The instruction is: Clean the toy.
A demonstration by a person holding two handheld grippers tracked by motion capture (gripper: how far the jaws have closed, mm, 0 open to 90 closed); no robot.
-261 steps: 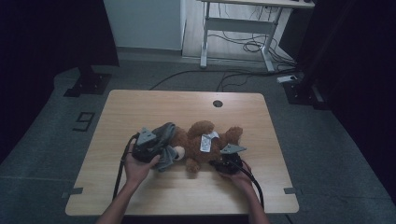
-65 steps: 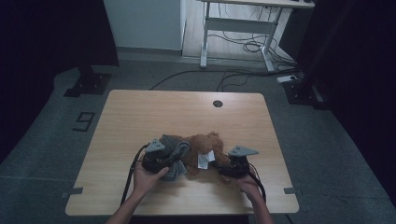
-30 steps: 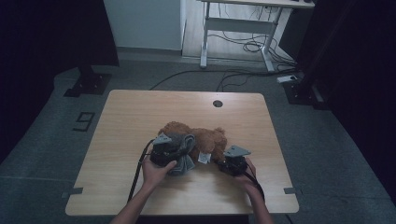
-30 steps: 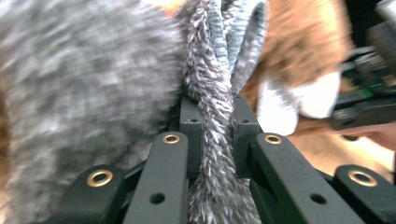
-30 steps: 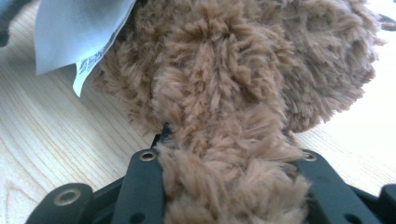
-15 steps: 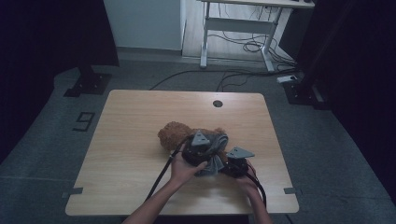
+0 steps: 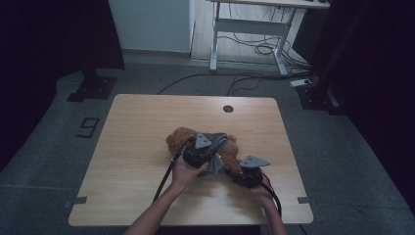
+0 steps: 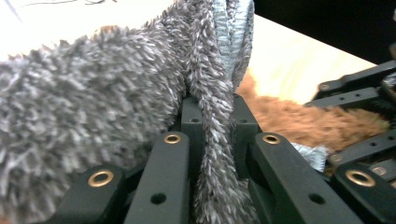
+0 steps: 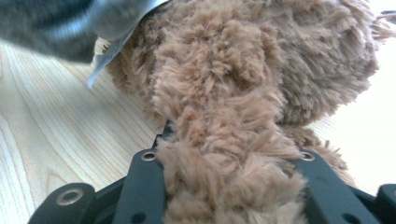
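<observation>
Brown plush toy [image 7: 178,138] near the middle of the wooden counter [image 7: 137,127], toward the person's side, with a grey fuzzy cloth [image 7: 215,147] draped over it. Left gripper [image 7: 199,152] on top of the toy, fingers closed on a fold of the grey cloth [image 8: 210,140] — pile squeezed thin between the two black pads in the left gripper view. Right gripper [image 7: 247,174] just beside, to the right and nearer the counter's front edge, fingers clamped on a brown furry limb of the toy [image 9: 224,154]. Small white tag [image 9: 109,51] hanging under the grey cloth in the right gripper view — no print readable. On the floor left of the counter, a taped mark [image 7: 88,128] reading like "9". Black cables trailing from both grippers toward the person.
</observation>
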